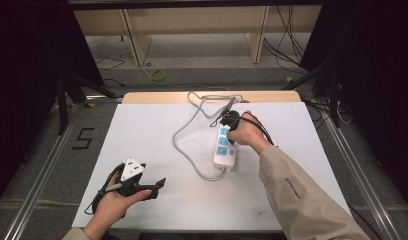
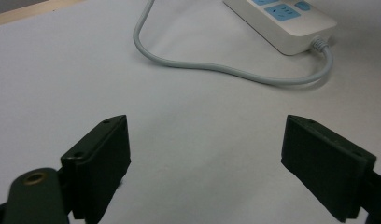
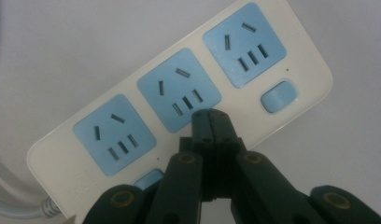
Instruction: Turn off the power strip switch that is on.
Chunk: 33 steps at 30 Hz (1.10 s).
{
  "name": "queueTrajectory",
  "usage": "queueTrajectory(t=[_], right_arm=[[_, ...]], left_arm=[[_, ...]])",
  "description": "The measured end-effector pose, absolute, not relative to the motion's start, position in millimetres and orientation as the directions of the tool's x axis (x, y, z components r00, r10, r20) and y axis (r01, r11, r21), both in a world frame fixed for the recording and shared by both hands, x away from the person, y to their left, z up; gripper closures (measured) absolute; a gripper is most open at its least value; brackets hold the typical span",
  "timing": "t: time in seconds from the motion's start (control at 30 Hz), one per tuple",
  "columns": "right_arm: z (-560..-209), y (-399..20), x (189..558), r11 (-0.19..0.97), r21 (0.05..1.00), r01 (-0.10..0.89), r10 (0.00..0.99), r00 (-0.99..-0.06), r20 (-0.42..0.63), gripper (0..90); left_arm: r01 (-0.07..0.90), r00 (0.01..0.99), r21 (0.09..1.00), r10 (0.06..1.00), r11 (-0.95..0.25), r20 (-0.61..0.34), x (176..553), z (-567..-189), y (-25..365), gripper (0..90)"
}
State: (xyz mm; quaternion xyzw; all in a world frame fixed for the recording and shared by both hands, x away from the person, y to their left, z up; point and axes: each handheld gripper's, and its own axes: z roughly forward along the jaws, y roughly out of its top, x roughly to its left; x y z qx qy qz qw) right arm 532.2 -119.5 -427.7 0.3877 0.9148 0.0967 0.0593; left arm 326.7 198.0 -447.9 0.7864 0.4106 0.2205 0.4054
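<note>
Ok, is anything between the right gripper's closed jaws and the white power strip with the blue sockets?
Nothing visible. The right gripper, jaws shut, hangs right over the white power strip, tips above its middle blue socket. The strip's grey cable loops away to the left, clear of the gripper.

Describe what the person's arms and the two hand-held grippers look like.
Both hand-held grippers are black with flat, blocky jaws and brass-coloured rivets. The left hand-held gripper carries a grey three-cornered plate on top and trails a black cable. The right hand-held gripper also trails a black cable. The right arm wears a beige sleeve with small dark lettering.
</note>
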Motion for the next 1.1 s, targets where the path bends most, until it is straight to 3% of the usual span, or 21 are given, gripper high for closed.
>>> queueTrajectory(t=[1.1], right_arm=[[-428.0,-120.9,532.0,0.683,0.238,0.69,0.716,-0.697,-0.036,90.0]], left_arm=[[0.467,0.566,0.818,0.825,-0.334,0.014,326.7,-447.9,198.1,15.2]])
